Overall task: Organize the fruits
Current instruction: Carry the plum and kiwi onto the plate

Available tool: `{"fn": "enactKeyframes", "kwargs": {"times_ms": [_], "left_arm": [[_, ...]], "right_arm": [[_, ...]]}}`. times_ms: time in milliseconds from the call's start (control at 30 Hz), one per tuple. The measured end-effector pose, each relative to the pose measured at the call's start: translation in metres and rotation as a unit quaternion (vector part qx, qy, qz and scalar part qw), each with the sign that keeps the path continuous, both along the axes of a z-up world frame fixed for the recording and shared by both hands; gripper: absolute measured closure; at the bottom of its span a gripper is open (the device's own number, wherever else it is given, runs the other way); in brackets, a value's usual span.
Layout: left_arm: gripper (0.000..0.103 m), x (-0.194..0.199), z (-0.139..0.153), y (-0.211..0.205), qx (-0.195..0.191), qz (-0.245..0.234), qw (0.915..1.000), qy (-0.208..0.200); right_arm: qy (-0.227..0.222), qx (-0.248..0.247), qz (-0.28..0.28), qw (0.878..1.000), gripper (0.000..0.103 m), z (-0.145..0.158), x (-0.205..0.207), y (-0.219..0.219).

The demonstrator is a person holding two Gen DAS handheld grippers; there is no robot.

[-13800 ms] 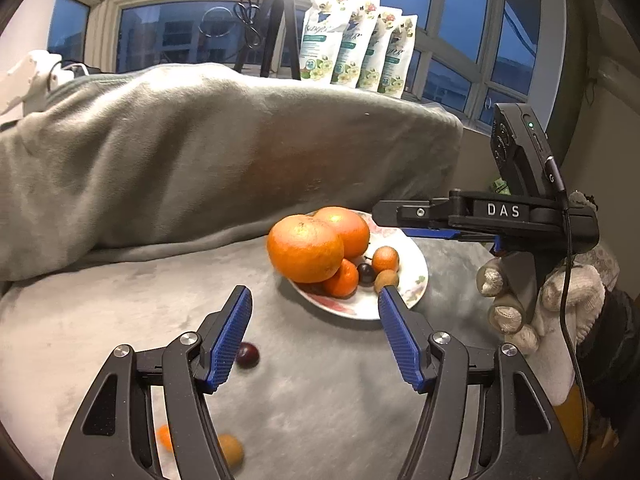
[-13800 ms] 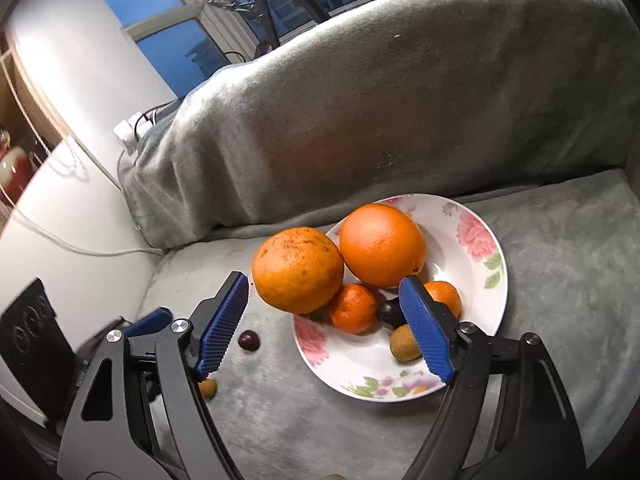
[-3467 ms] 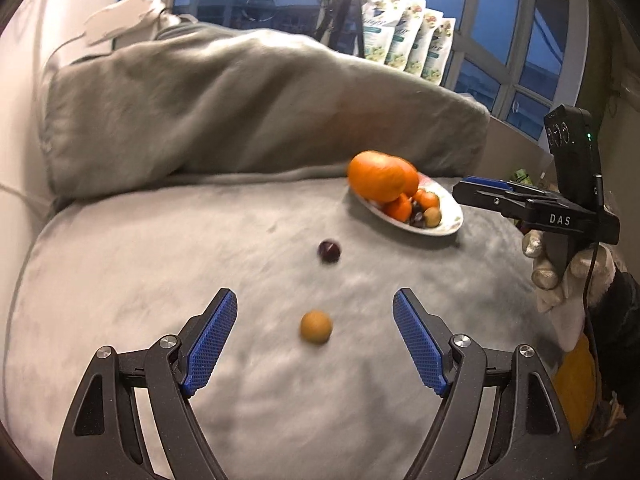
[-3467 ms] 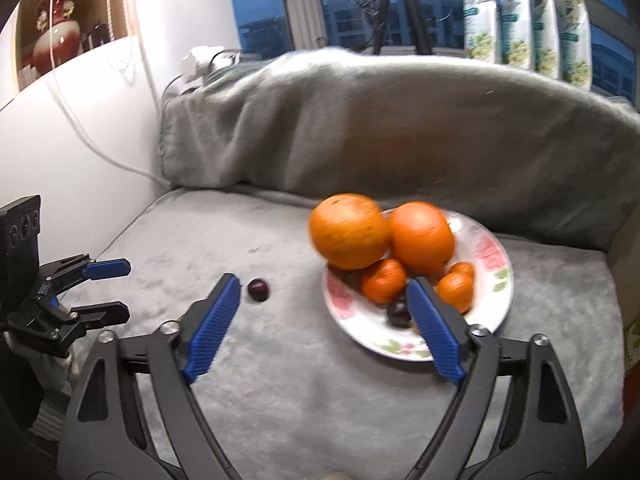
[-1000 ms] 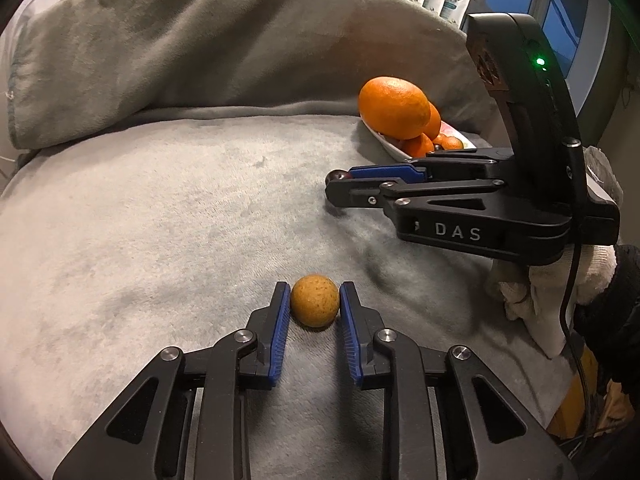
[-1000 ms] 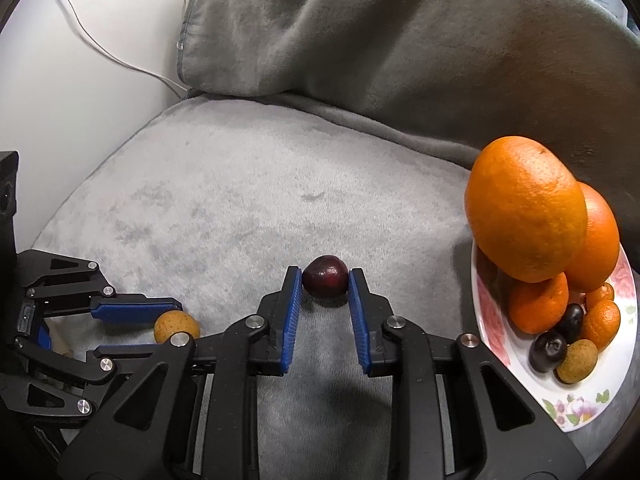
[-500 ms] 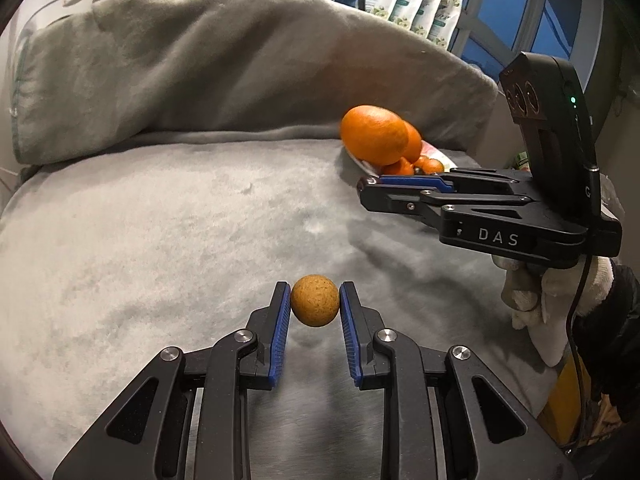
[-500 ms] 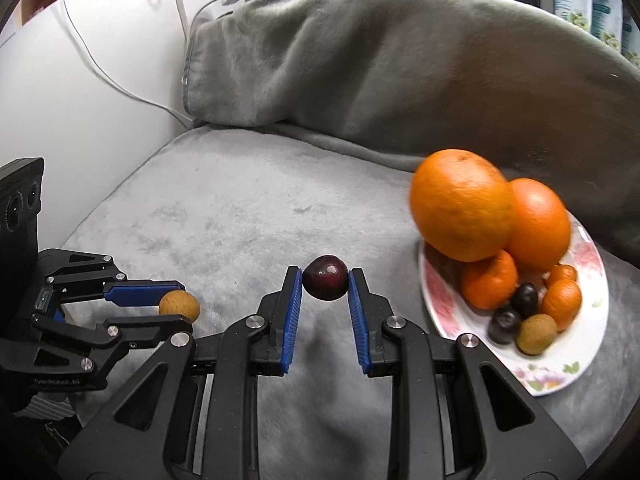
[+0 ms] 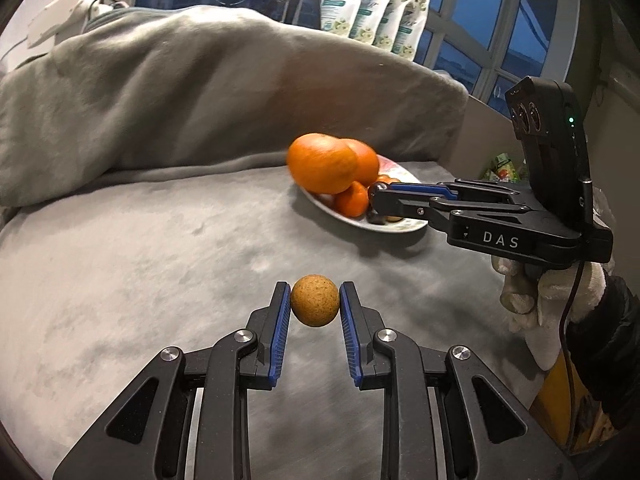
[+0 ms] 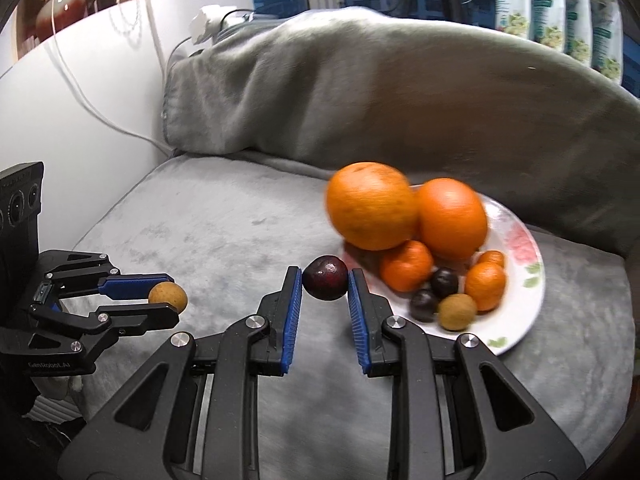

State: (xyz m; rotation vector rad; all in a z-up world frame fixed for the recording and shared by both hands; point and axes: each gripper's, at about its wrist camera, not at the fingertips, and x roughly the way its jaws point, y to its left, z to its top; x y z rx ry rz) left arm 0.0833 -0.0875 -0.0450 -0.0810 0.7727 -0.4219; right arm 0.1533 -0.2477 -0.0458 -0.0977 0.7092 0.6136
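My left gripper point(image 9: 315, 292) is shut on a small tan round fruit point(image 9: 315, 305) and holds it above the grey blanket; it also shows in the right wrist view point(image 10: 168, 297). My right gripper point(image 10: 325, 276) is shut on a dark red plum point(image 10: 325, 277), held just left of the floral plate point(image 10: 524, 264). The plate holds two large oranges point(image 10: 370, 210), small tangerines, dark plums and a tan fruit. In the left wrist view the right gripper point(image 9: 380, 197) reaches over the plate's point(image 9: 400, 226) near edge.
A grey blanket point(image 9: 140, 240) covers the flat surface and rises into a padded back point(image 9: 200, 92). Pouches point(image 9: 372, 12) stand on the windowsill behind. A white wall with a cable point(image 10: 100, 116) is at the left.
Both grippers have lifted their fruits off the blanket and moved toward the plate. The right gripper with the plum is now at the plate's edge.
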Motion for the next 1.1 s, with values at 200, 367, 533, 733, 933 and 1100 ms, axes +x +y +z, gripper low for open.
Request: {"fn": "enactKeyframes", "kwargs": {"times_ms": [200, 367, 533, 733, 933, 1100], "left_arm": [[0.08, 0.007, 0.007, -0.017, -0.004, -0.014, 0.9999, -0.008], [0.08, 0.014, 0.011, -0.033, -0.005, -0.027, 0.9995, -0.014], [0.08, 0.024, 0.012, -0.05, -0.005, -0.037, 0.9991, -0.017], [0.08, 0.033, 0.014, -0.068, -0.001, -0.047, 0.9987, -0.02], [0.08, 0.041, 0.013, -0.08, 0.004, -0.055, 0.9983, -0.02], [0.08, 0.047, 0.011, -0.088, 0.009, -0.059, 0.998, -0.019]], "right_arm": [[-0.004, 0.005, -0.021, 1.0, 0.078, 0.004, 0.002, -0.024], [-0.007, 0.009, -0.04, 0.999, 0.078, 0.007, 0.007, -0.045], [-0.009, 0.013, -0.06, 0.998, 0.078, 0.009, 0.014, -0.067], [-0.01, 0.016, -0.076, 0.997, 0.078, 0.01, 0.026, -0.089], [-0.008, 0.018, -0.086, 0.996, 0.078, 0.009, 0.041, -0.102], [-0.003, 0.021, -0.089, 0.996, 0.078, 0.006, 0.052, -0.106]]}}
